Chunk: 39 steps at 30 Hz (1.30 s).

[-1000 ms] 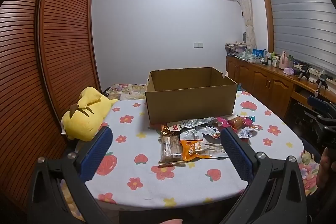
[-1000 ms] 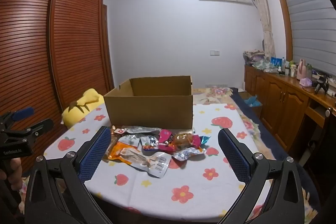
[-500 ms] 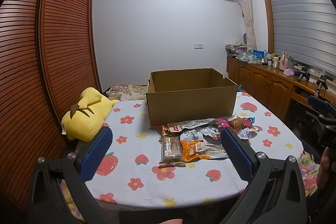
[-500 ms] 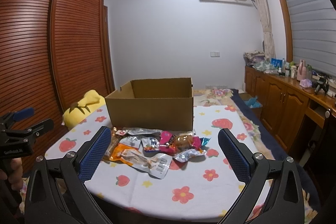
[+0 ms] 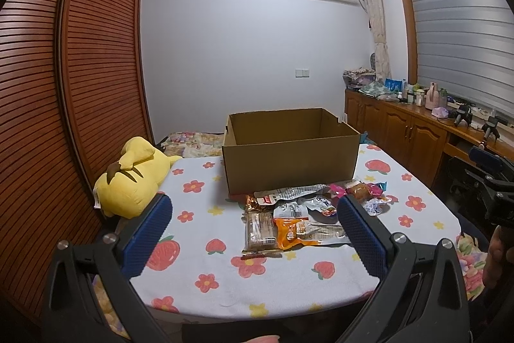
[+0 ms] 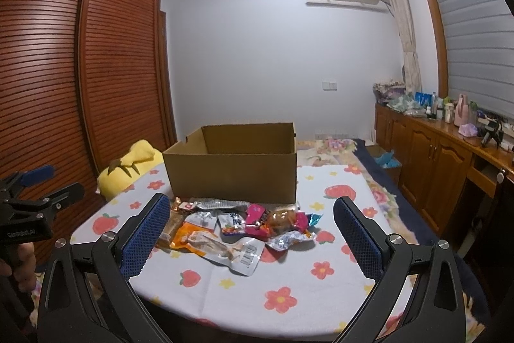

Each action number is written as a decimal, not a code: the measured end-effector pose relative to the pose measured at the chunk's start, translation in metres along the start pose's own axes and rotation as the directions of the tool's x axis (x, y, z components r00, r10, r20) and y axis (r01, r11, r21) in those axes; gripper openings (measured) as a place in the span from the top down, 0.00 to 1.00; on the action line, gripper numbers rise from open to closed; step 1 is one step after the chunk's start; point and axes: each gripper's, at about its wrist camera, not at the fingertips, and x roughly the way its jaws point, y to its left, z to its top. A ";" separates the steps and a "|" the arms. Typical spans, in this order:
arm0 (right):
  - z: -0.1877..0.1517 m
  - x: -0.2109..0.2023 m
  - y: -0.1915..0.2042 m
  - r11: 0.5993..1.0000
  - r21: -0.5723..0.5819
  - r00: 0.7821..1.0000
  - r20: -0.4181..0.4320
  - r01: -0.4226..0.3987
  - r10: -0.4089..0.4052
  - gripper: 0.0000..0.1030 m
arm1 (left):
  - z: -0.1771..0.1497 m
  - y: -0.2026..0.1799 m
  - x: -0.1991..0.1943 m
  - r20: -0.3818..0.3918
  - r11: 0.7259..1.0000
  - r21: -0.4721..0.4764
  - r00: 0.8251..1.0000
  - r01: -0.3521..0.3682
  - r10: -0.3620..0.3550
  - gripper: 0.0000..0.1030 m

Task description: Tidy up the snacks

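Observation:
An open cardboard box [image 5: 290, 161] [image 6: 231, 172] stands on the flowered tablecloth, and its inside looks bare. In front of it lies a heap of snack packets [image 5: 308, 214] [image 6: 237, 224]: a brown wafer pack [image 5: 259, 229], an orange pouch [image 5: 297, 230] [image 6: 192, 238], a pink wrapper [image 6: 260, 219] and silver ones. My left gripper [image 5: 253, 230] is open, held back over the near table edge, with nothing between its blue pads. My right gripper [image 6: 252, 230] is also open, nothing in it, and hovers short of the heap.
A yellow plush toy [image 5: 135, 179] [image 6: 135, 166] lies at the table's left edge by the slatted wardrobe [image 5: 64, 102]. Wooden cabinets [image 6: 427, 163] with clutter on top run along the right wall. The tablecloth [image 6: 289, 278] in front of the heap is bare.
Both views have tilted slightly upward and drawn back a little. The snacks and box have not moved, and both grippers stay open.

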 end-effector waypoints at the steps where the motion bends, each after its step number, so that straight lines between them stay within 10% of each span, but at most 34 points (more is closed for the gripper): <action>1: 0.000 -0.004 0.002 1.000 -0.001 1.000 0.005 -0.001 0.001 0.00 | 0.000 0.000 0.000 0.000 1.000 0.000 1.000 -0.001 0.001 0.00; 39: -0.002 -0.005 0.004 1.000 -0.002 1.000 0.015 -0.005 0.005 0.00 | 0.000 -0.003 -0.003 0.000 1.000 -0.002 1.000 0.005 -0.005 0.00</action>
